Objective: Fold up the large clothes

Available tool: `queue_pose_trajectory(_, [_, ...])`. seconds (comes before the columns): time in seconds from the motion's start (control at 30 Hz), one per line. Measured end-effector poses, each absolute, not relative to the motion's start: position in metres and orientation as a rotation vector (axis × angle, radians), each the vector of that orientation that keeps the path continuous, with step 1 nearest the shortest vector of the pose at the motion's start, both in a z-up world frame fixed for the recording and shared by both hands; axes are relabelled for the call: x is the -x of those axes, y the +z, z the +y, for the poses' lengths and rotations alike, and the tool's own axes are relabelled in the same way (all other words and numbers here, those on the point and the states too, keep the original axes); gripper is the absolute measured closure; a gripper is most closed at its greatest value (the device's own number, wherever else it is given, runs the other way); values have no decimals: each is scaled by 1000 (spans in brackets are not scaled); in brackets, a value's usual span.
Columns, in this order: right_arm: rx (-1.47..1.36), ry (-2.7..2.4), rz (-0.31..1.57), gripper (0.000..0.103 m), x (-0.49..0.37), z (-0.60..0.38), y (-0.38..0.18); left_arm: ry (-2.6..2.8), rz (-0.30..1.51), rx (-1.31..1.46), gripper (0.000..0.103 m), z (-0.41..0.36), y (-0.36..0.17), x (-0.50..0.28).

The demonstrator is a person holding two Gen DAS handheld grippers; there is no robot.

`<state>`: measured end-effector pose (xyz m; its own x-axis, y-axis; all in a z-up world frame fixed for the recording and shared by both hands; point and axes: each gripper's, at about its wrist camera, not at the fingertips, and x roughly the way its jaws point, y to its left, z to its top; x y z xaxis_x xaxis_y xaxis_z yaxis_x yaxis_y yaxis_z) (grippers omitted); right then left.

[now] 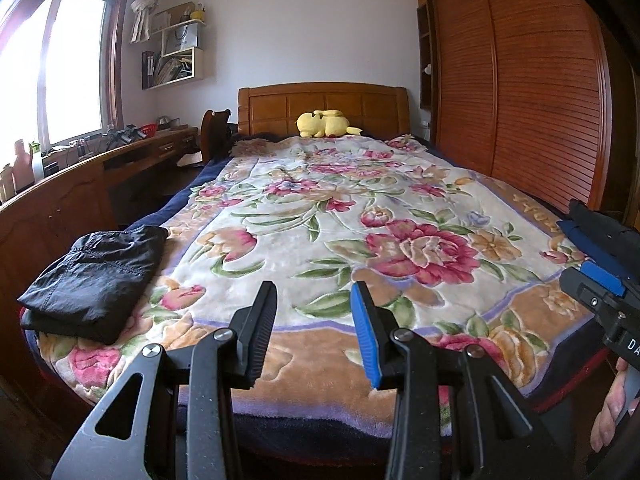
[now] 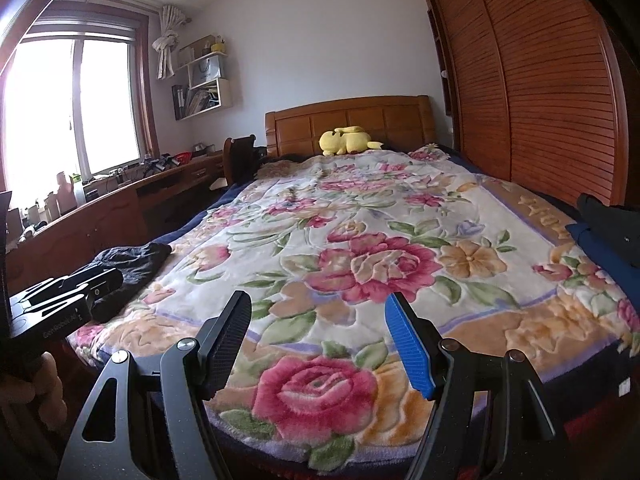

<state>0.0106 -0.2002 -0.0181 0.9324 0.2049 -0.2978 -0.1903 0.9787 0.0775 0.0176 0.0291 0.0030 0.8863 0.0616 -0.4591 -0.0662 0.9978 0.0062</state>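
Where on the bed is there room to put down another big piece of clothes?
The middle of the floral blanket is bare, between the folded black garment at the left edge and the dark clothes pile at the right edge. The yellow plush toy takes the headboard end.

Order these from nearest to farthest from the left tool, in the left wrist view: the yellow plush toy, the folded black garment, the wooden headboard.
From the left tool, open and empty:
1. Folded black garment, at the near left edge of the bed.
2. Yellow plush toy, at the far end of the floral blanket.
3. Wooden headboard, right behind the toy.
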Motion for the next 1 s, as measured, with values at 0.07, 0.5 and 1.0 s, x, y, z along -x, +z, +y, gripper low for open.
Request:
queue_pose_trajectory(0.07, [-50, 203, 309, 32, -11, -200, -19, 65, 479, 9, 64, 28, 3, -17])
queue_pose_trajectory(0.5, [-56, 203, 307, 32, -12, -198, -20, 62, 482, 5, 64, 28, 2, -18])
queue_pose_trajectory(1.0, [-61, 203, 303, 32, -15, -198, -21, 62, 478, 6, 64, 24, 0, -18])
